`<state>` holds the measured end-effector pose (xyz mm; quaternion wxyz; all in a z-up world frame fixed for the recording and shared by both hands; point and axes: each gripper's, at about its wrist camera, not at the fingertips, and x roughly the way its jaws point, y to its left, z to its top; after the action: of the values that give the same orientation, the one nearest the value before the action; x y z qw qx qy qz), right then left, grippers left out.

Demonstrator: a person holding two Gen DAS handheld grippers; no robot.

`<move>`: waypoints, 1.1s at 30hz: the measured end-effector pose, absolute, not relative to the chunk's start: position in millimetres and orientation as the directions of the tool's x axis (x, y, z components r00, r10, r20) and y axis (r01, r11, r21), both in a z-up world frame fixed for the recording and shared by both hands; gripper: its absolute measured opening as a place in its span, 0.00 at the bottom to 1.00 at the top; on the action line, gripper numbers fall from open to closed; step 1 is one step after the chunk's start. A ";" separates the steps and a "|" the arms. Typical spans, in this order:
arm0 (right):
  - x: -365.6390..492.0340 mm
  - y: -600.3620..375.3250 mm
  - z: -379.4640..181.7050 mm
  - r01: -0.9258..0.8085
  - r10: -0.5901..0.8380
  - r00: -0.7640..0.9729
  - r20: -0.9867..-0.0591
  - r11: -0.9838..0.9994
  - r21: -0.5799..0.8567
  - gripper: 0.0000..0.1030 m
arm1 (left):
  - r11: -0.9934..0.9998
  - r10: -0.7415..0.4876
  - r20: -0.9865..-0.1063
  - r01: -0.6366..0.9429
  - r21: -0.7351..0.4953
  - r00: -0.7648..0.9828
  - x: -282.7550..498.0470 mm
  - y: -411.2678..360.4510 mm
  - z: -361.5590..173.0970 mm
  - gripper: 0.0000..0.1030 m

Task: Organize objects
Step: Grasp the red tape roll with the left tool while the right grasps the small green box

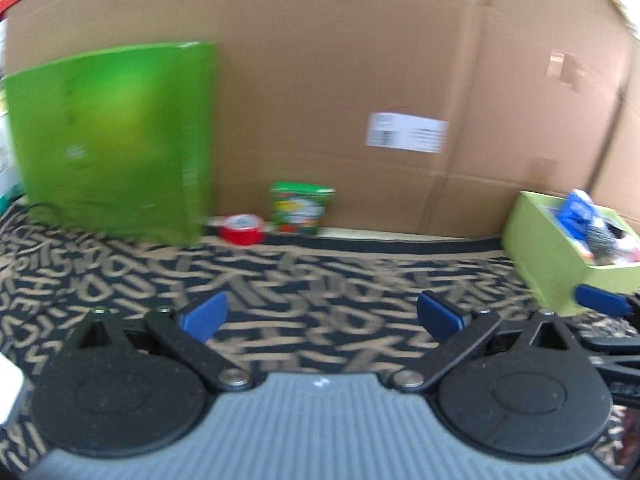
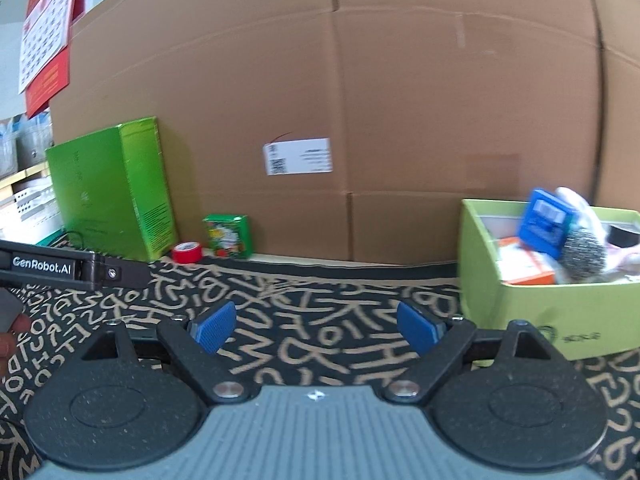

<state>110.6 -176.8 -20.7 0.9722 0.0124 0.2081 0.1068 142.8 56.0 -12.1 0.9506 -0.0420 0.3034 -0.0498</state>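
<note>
Both tongs stand spread with nothing between their blue pads: the left gripper (image 1: 322, 316) hangs over bare patterned cloth, and the right gripper (image 2: 316, 326) does the same, its jaws wide and empty. What is left to tidy appears to be the red tape roll (image 2: 187, 252) and the small green printed box (image 2: 228, 236), which sit just beside each other at the foot of the cardboard wall (image 2: 360, 120), well apart from either gripper. The roll lies flat, so it is likely light and stiff, with a slick rim; pinching across its ring from outside, or one pad in the hole, looks the safer hold. The small box looks like light card that may dent, so its two flat faces want a gentle squeeze, low down so it does not tip. The goal is probably the light green bin (image 2: 472, 264) on the right, already heaped with a blue packet (image 2: 544, 224) and a steel scourer (image 2: 584, 256), so little room is left inside and a drop could roll off the pile. The tall green box (image 2: 108, 192) crowds the roll on the left, and the wall shuts off any approach from behind; the open cloth (image 2: 320, 292) in front gives free passage, though the left tong's arm crosses the left edge of the right view
</note>
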 end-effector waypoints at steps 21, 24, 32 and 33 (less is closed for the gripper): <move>282.1 -32.1 -40.7 -0.231 0.255 0.849 -0.463 0.967 0.109 0.87 | 0.984 -0.032 -0.599 -0.079 -0.159 0.800 217.5 160.5 -31.6 1.00; 304.4 -12.1 -45.3 -0.199 0.221 0.854 -0.472 0.975 0.098 0.87 | 0.984 -0.039 -0.604 -0.073 -0.160 0.796 222.6 165.5 -33.4 1.00; 305.0 -15.8 -52.5 -0.177 0.209 0.858 -0.470 0.978 0.111 0.25 | 0.984 -0.099 -0.608 -0.013 -0.177 0.788 231.5 153.9 -39.7 0.96; 298.2 -23.5 -52.5 -0.183 0.213 0.859 -0.465 0.977 0.110 0.25 | 0.983 -0.115 -0.605 0.004 -0.182 0.788 234.3 150.1 -40.4 0.94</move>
<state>298.2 -23.5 -52.5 0.9637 0.0309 0.2444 0.1028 234.3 150.1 -40.4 0.9416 -0.0859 0.3241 -0.0317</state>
